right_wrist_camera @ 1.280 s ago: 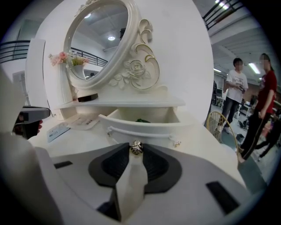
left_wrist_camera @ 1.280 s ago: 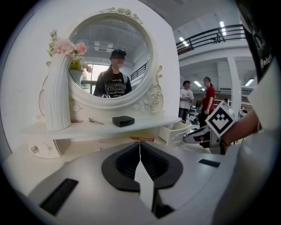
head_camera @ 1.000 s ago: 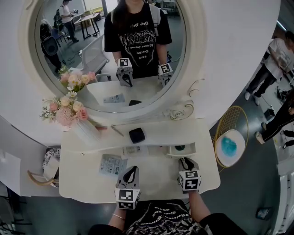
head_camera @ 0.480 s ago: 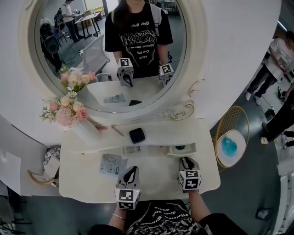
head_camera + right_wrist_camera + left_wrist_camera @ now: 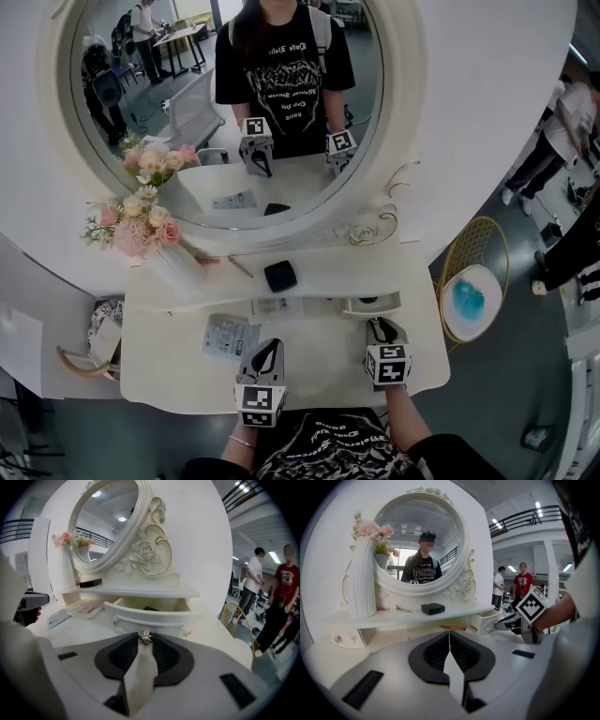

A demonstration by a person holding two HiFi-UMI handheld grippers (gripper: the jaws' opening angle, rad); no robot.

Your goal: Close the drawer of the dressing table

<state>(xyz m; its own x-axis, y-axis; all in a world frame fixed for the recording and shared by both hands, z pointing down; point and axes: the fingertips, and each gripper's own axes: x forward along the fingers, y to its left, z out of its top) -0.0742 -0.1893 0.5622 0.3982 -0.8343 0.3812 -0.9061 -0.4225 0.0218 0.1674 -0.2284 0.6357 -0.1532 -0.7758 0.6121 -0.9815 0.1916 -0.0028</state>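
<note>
The white dressing table (image 5: 309,370) has a small drawer (image 5: 370,305) under its shelf at the right, pulled partly out with something dark inside. In the right gripper view the drawer front (image 5: 150,616) lies straight ahead, and my right gripper (image 5: 145,639) is shut on its small metal knob (image 5: 145,637). The head view shows that gripper (image 5: 377,328) touching the drawer front. My left gripper (image 5: 267,349) hovers over the tabletop's middle, shut and holding nothing (image 5: 450,634). From the left gripper view the drawer (image 5: 485,620) and the right gripper (image 5: 501,623) appear at the right.
On the shelf stand a white vase (image 5: 173,267) of pink flowers, a spoon (image 5: 239,267) and a black box (image 5: 279,276). A leaflet (image 5: 230,336) lies on the tabletop. A gold wire side table (image 5: 469,300) stands right of the dresser, a basket (image 5: 94,347) left. People stand at the far right.
Both grippers and the drawer stand as before. Only the people in the background at the right have shifted.
</note>
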